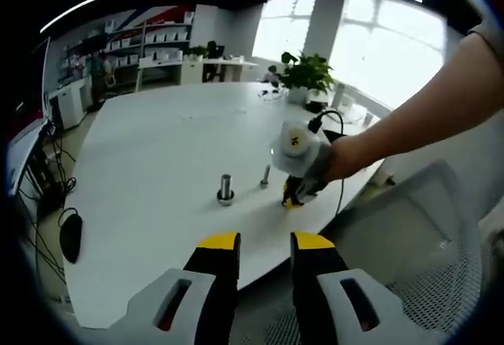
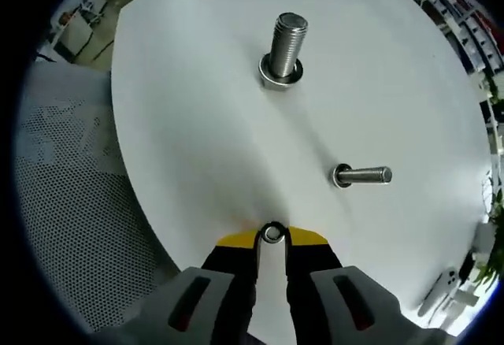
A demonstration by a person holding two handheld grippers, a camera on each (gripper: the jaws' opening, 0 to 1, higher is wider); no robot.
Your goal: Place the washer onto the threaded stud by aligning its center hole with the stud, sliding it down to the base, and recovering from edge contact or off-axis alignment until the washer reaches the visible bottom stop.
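In the right gripper view, the right claw (image 2: 272, 236) has its two yellow tips squeezed on a small shiny ring, the washer (image 2: 272, 233). The ring sits right between the tips, low over the white table (image 2: 197, 124). It is near the table's edge. Past it, off to one side, a thin bolt (image 2: 364, 176) stands on the table. Farther out a fat bolt (image 2: 285, 46) with screw lines stands up too, with a nut at its foot. The ring is well apart from both bolts. A gray mesh chair (image 2: 71, 203) is beside the table.

In the left gripper view, the left claw (image 1: 264, 244) has its yellow tips apart, with nothing between them. It hangs in the air off the table edge. Far ahead, a hand (image 1: 346, 160) holds the right claw down on the table, just beside the thin bolt (image 1: 265, 176). The fat bolt (image 1: 226, 187) is near it. A green plant (image 1: 305, 73) sits at the far side of the table.
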